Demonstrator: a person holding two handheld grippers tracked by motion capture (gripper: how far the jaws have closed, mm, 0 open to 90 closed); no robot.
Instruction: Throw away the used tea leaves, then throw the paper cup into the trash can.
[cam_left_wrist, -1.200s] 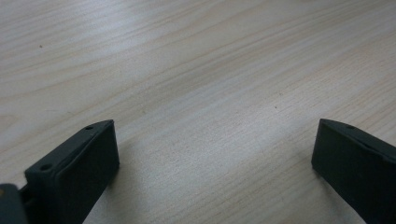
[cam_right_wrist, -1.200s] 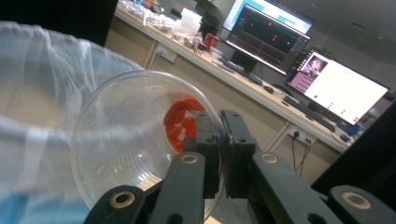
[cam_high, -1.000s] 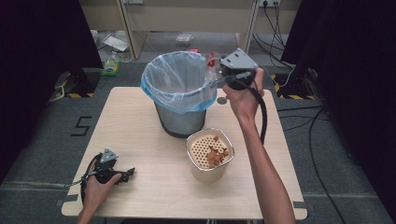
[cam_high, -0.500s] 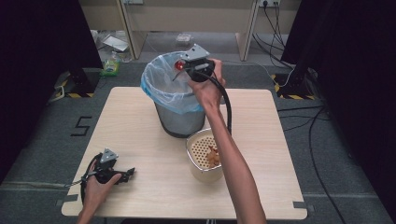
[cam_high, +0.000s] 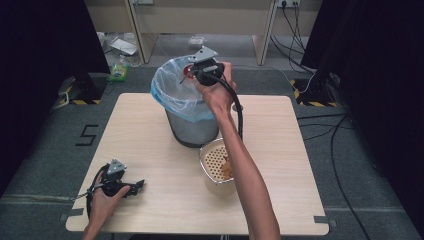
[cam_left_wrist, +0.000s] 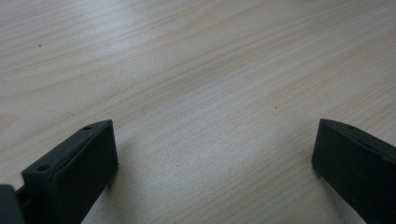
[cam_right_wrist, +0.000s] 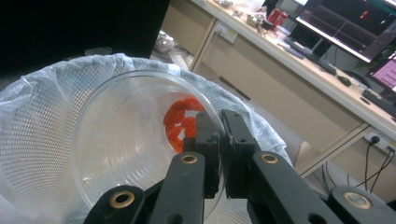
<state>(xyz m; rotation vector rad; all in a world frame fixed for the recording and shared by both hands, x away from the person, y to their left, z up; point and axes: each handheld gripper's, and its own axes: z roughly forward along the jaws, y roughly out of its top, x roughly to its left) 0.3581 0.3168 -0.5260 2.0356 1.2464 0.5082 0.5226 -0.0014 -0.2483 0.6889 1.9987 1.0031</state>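
Note:
My right gripper (cam_high: 196, 75) hangs over the mouth of a metal mesh bin (cam_high: 192, 125) lined with a pale blue bag (cam_right_wrist: 28, 102). It is shut on the rim of a clear plastic cup (cam_right_wrist: 126, 140), pinching the wall between both jaws (cam_right_wrist: 219, 128). The cup is tipped over the bin, and red-orange pieces (cam_right_wrist: 180, 121) lie at its bottom. In the high view the cup (cam_high: 188, 71) shows as a red spot at the bin's far rim. My left gripper (cam_high: 134, 186) rests on the table (cam_high: 290, 150) at the front left, open with bare wood (cam_left_wrist: 196, 84) between its jaws (cam_left_wrist: 215, 140).
A beige perforated container (cam_high: 212, 160) with orange food pieces (cam_high: 227, 167) stands just in front of the bin, under my right forearm. Cables and dark stands lie on the floor to the right. A long desk with monitors (cam_right_wrist: 336, 32) runs behind the bin.
My right gripper has carried the cup leftwards from the bin's right side to above its mouth. The left gripper has stayed where it was.

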